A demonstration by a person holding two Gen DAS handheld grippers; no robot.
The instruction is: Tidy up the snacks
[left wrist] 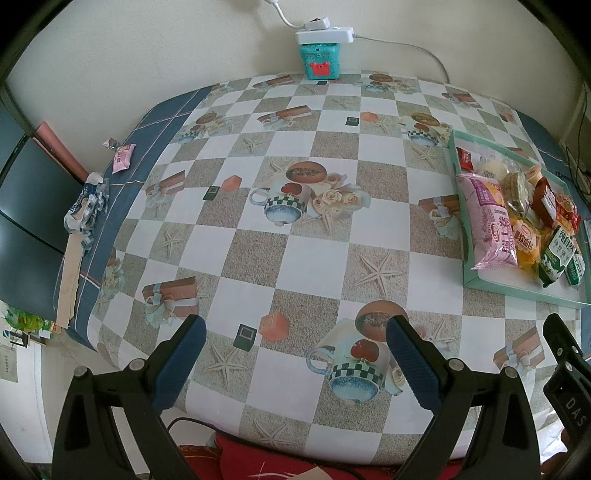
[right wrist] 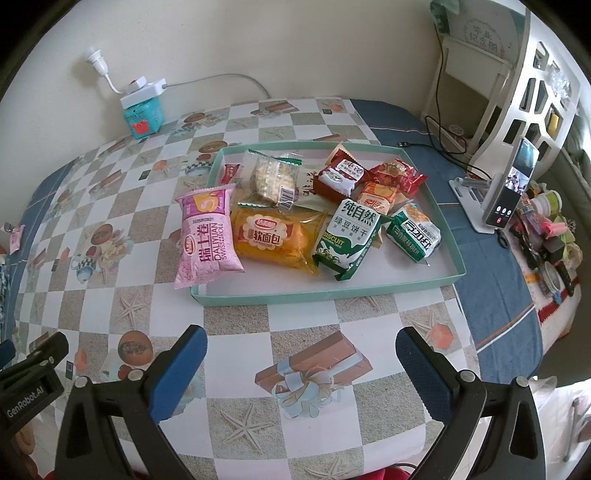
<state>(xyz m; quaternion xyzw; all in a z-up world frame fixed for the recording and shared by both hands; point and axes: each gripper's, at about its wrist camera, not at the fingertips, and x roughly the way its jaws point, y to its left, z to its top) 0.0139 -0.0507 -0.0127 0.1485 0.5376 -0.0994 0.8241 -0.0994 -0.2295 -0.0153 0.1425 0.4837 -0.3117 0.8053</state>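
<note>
Hovering low over the near edge of the worktop, the left claw is released, its blue-padded black fingers spread wide with nothing between them; only the checkered beige-and-white oilcloth printed with mugs, gift boxes and starfish shows in the gap. The right claw is likewise released and empty, its fingers apart above a printed gift box, just short of the shallow mint-green cardboard tray. Inside that tray the packaged snacks lie heaped: a pink Swiss roll bag leaning over the tray's left rim, an orange soft-bread packet beside it, a green-and-white biscuit packet, a second green packet to its right, a clear-wrapped cracker pack behind, and brown and red wrappers toward the back. Well apart from the tray, a small pink sweet packet lies alone on the blue border at the worktop's far left. At the back, against the wall, a teal box carries a white power strip. Right of the tray a phone on a white stand stands upright
</note>
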